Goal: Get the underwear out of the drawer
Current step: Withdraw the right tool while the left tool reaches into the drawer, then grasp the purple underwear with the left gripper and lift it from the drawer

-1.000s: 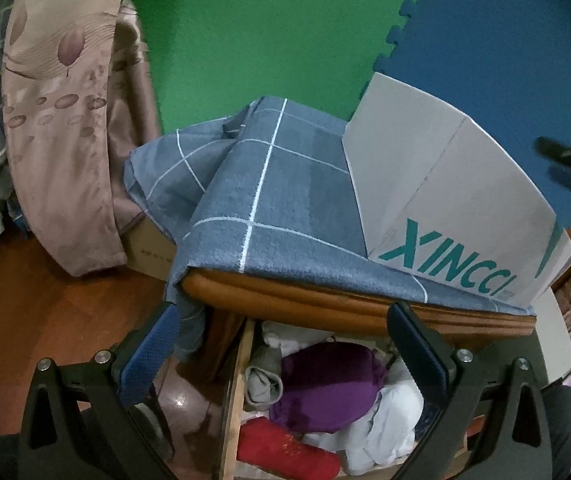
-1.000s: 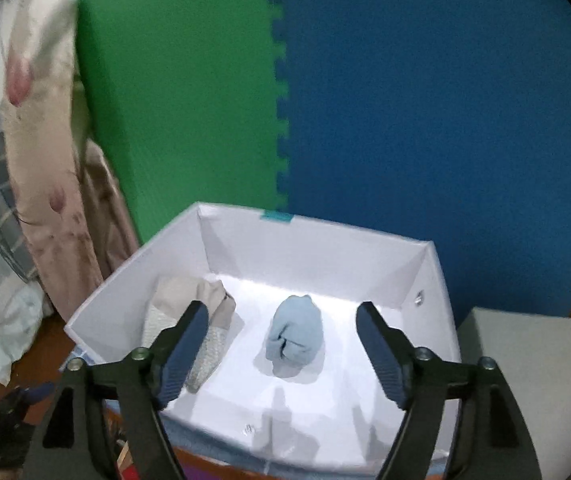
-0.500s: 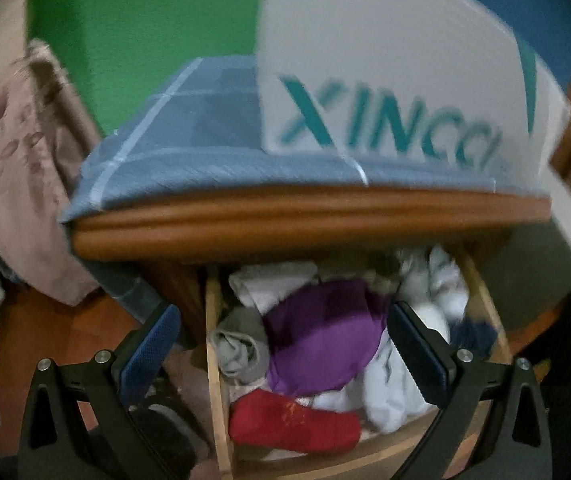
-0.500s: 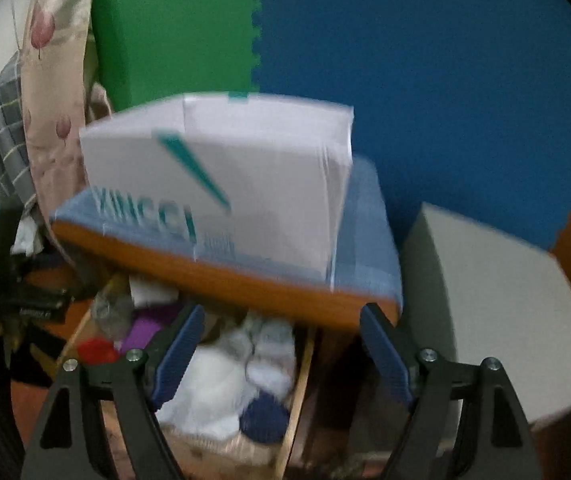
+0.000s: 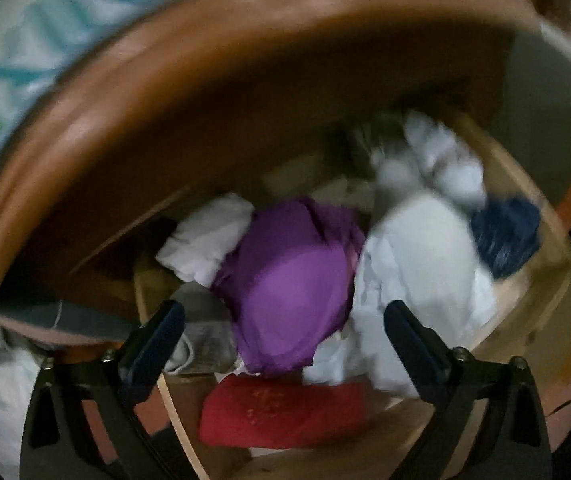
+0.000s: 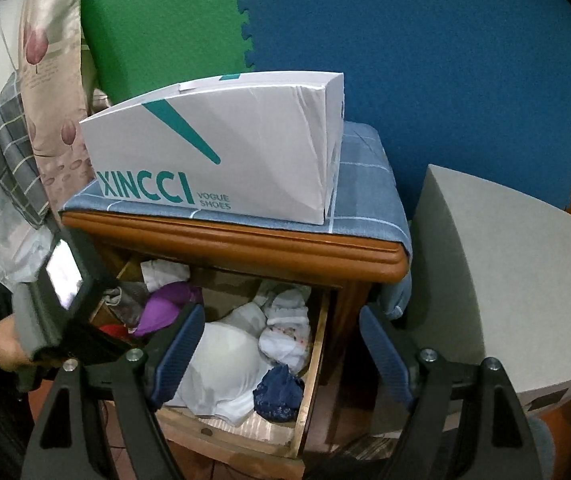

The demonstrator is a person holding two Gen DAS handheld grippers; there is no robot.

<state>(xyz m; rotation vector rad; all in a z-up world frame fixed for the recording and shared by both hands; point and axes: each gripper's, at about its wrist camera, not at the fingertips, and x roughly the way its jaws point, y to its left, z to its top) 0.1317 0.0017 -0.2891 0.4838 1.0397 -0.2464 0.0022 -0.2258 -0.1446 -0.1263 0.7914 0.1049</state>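
The open wooden drawer (image 6: 311, 384) under the nightstand top holds a heap of underwear. In the blurred left wrist view a purple bra (image 5: 289, 280) lies between the fingers of my left gripper (image 5: 283, 312), whose jaws are closing but do not touch it. A red piece (image 5: 281, 416), a white piece (image 5: 417, 264) and a navy piece (image 5: 505, 236) lie around it. My right gripper (image 6: 281, 320) hangs open above the drawer's right front, over a white bra (image 6: 225, 360) and a navy lace piece (image 6: 277, 392), holding nothing.
A white XINCCI shoe box (image 6: 213, 152) stands on a blue checked cloth (image 6: 365, 200) on the nightstand top (image 6: 245, 240). A grey box (image 6: 505, 280) stands to the right. A person's hand (image 6: 5, 340) holds the left gripper's body (image 6: 61, 300) at the drawer's left side.
Both grippers have dropped from the shoe box level to the open drawer. The left one rolled and moved in close over the purple bra. The right one now looks down on the drawer.
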